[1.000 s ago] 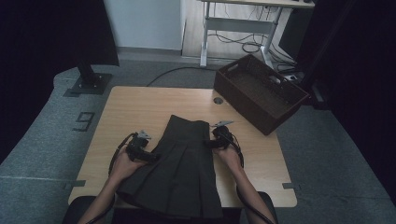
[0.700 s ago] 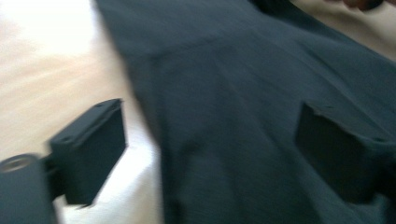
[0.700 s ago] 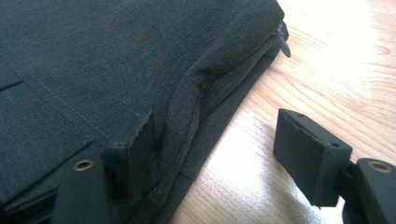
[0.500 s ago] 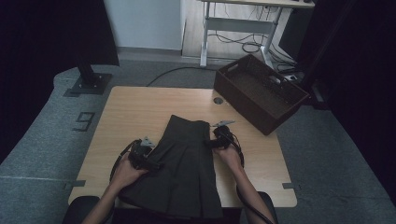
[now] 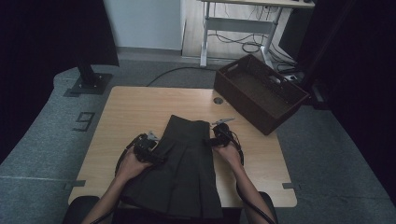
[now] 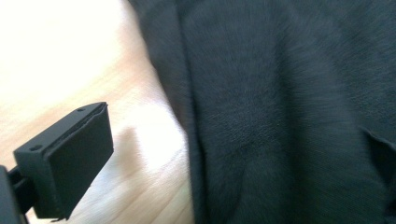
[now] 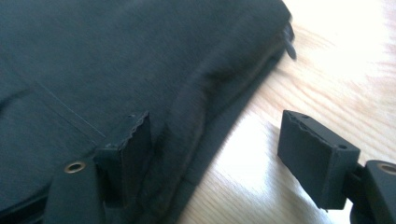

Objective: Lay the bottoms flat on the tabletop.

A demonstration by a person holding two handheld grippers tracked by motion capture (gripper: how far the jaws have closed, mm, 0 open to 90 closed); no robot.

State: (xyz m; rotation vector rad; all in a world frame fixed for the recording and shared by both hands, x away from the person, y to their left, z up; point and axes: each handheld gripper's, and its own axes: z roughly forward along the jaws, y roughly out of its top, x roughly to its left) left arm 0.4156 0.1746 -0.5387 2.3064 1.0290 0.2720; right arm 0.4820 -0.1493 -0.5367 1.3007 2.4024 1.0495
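Skirt (image 5: 180, 168) lies released; left tool (image 5: 148, 150) has just opened

The high view is dim and a bit grainy, with big black areas at both sides, and the lightest part is the pale wall at the back. In the left gripper view the wooden surface (image 6: 70, 56) glares almost white at the top left, a soft shadow lies beside the dark cloth (image 6: 289, 112), and the whole picture is blurry. The right gripper view also glares white on the wood at the top right, and the cloth's edge looks smeared.
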